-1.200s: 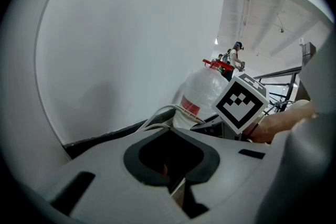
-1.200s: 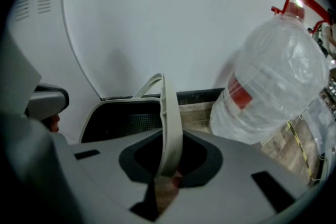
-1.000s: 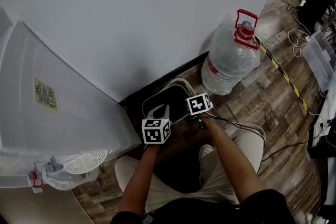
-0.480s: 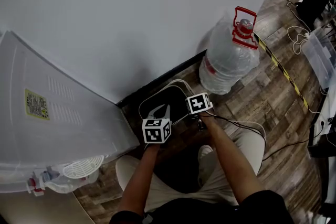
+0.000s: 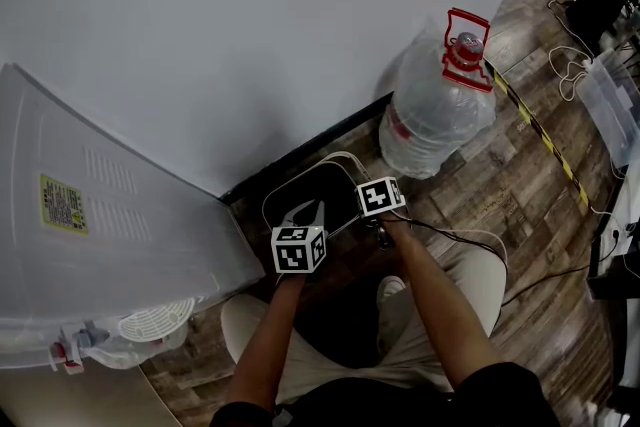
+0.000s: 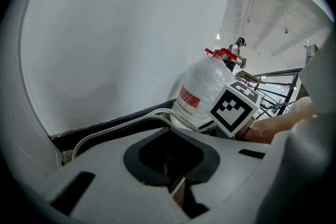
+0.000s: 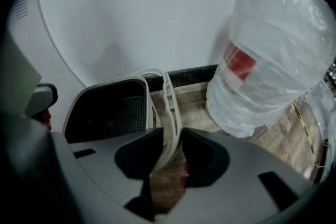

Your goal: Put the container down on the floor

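- While the right tool [image 7: 169, 152] is clamped on the white handle [image 7: 171, 102] of the container [image 7: 107, 110], the set-down looks to be at its last step. The container is low, at or nearly on the floor [image 5: 520, 185], against the wall [image 5: 250, 15] between the water dispenser [image 5: 100, 215] and the water bottle [image 5: 437, 110]. No view confirms the base is touching.
- Left tool [image 6: 176, 186]: jaws together, nothing between them, held over the container's near edge.
- Next move, my read: settle the base flat, then open the right jaws and back straight off — the handle is a thin loop that could snag and tip the container.
- Container: black rigid plastic, rounded-rectangular, white rim, mesh-pattern inner wall.
- Water bottle: large, clear and ribbed, with a red label band and a red carry handle [image 5: 465, 50] on top.
- Floor: wood-grain planks. Water dispenser: smooth white panel — hard surfaces close on both sides.
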Demonstrator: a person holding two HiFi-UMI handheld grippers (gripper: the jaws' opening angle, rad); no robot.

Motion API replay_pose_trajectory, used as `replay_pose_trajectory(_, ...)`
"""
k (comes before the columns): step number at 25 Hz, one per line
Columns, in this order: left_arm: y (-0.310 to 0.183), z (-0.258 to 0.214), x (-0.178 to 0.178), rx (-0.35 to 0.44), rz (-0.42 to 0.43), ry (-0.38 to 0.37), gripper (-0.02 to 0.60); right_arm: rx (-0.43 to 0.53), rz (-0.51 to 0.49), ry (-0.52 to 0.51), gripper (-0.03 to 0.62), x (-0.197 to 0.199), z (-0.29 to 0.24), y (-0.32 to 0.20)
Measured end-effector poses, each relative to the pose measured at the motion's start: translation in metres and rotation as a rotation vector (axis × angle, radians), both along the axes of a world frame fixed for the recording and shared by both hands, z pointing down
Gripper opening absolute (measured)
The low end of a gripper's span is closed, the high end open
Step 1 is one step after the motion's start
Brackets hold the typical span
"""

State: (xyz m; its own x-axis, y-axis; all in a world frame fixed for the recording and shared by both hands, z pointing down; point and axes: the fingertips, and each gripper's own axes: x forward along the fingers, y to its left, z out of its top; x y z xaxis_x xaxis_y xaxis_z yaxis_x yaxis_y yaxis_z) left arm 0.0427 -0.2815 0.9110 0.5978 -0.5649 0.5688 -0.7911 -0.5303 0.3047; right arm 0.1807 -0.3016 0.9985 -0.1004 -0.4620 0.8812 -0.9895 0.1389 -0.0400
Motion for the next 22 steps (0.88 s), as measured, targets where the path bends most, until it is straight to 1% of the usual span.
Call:
replay_pose_trajectory(6,0.002,0.005,0.005,-0.006,0.003,-0.003,0.017,-0.005,0.011,-0.010,0.118,0.003,0.001,0.000)
replay_pose_trajectory(13,0.001,0.005,-0.001,-0.007,-0.007,-0.003,0.017,-0.007,0.020,-0.015,0.119,0.003,0.002,0.000)
replay_pose_trajectory(16,0.000,0.005,-0.004,-0.007,-0.014,-0.004,0.017,-0.030,0.018,-0.032,0.118,0.001,0.001,0.005)
replay_pose_trajectory(22,-0.003,0.006,-0.008,-0.010,-0.022,-0.001,0.017,-0.046,0.028,-0.046,0.118,0.000,-0.004,0.010)
